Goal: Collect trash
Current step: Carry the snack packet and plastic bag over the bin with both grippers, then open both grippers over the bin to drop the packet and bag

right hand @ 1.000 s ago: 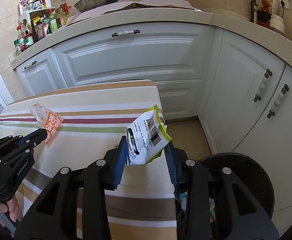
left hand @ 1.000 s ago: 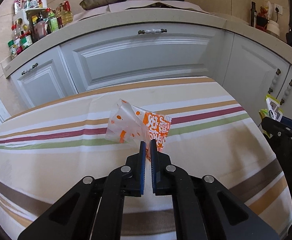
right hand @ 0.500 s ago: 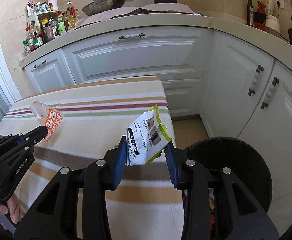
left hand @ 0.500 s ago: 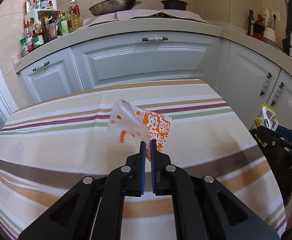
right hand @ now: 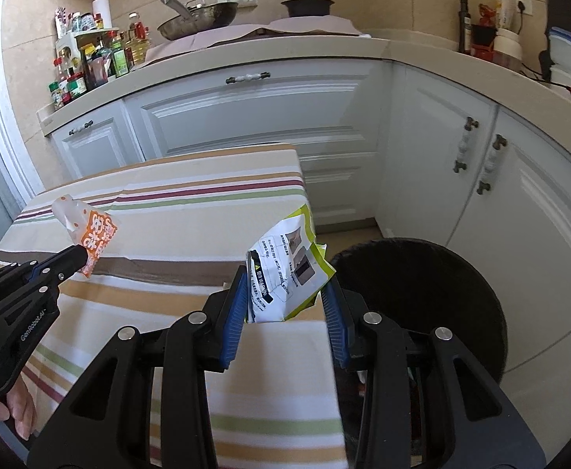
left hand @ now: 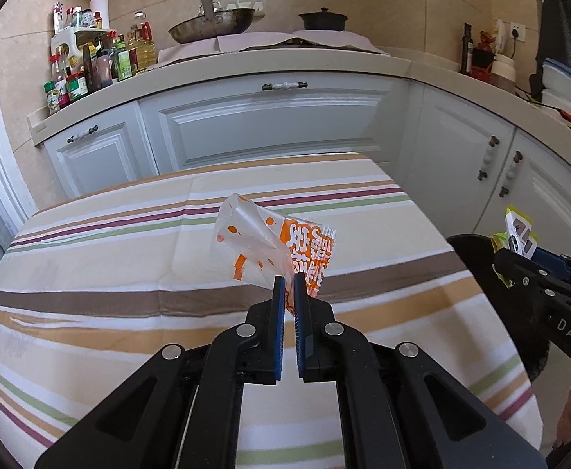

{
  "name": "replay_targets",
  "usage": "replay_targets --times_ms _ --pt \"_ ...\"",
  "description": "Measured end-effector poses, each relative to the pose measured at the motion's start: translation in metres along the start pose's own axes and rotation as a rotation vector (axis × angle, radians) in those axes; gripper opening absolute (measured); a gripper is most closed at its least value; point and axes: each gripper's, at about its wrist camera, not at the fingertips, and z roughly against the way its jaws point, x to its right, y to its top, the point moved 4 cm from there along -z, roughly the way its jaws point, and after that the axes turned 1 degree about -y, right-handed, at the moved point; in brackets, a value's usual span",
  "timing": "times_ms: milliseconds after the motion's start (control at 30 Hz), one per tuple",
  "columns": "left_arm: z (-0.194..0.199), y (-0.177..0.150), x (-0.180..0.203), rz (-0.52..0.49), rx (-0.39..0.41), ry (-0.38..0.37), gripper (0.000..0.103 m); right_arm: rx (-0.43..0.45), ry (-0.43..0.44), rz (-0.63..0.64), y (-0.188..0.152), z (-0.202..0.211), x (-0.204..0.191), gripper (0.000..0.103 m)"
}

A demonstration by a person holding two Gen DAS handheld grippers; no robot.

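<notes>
My left gripper (left hand: pixel 290 283) is shut on an orange and clear plastic wrapper (left hand: pixel 273 248), held above the striped tablecloth (left hand: pixel 109 258). The same wrapper (right hand: pixel 90 230) and left gripper (right hand: pixel 84 252) show at the left of the right wrist view. My right gripper (right hand: pixel 285 281) is shut on a crumpled white and green packet (right hand: pixel 285 273), which stands up between the blue pads at the table's right edge. A round black trash bin (right hand: pixel 414 285) sits on the floor just right of that gripper. In the left wrist view the right gripper (left hand: pixel 520 252) with its packet (left hand: pixel 518 230) appears at the right.
White kitchen cabinets (right hand: pixel 254 117) curve around behind and to the right of the table. The countertop holds a cluster of bottles and jars (left hand: pixel 90 66), a wok (left hand: pixel 211 27) and a black pot (left hand: pixel 322 19). A hand (right hand: pixel 15 410) grips the left tool.
Both grippers have drawn back toward the near side of the table, each still holding its wrapper. More of the table and the black bin has come into view.
</notes>
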Motion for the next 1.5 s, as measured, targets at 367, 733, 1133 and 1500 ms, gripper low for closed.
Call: replay_targets --times_ms 367,733,1133,1500 --pt "0.024 -0.003 0.043 -0.047 0.039 -0.064 0.005 0.041 -0.072 -0.053 -0.013 0.034 0.038 0.036" --pt "0.036 -0.004 0.096 -0.116 0.064 -0.143 0.005 0.079 -0.173 -0.112 -0.021 0.056 0.091 0.036" --pt "0.024 0.006 0.144 -0.18 0.096 -0.2 0.005 0.103 -0.222 -0.124 -0.018 0.056 0.124 0.036" --pt "-0.003 0.009 0.173 -0.231 0.081 -0.225 0.005 0.091 -0.233 -0.136 -0.014 0.036 0.143 0.036"
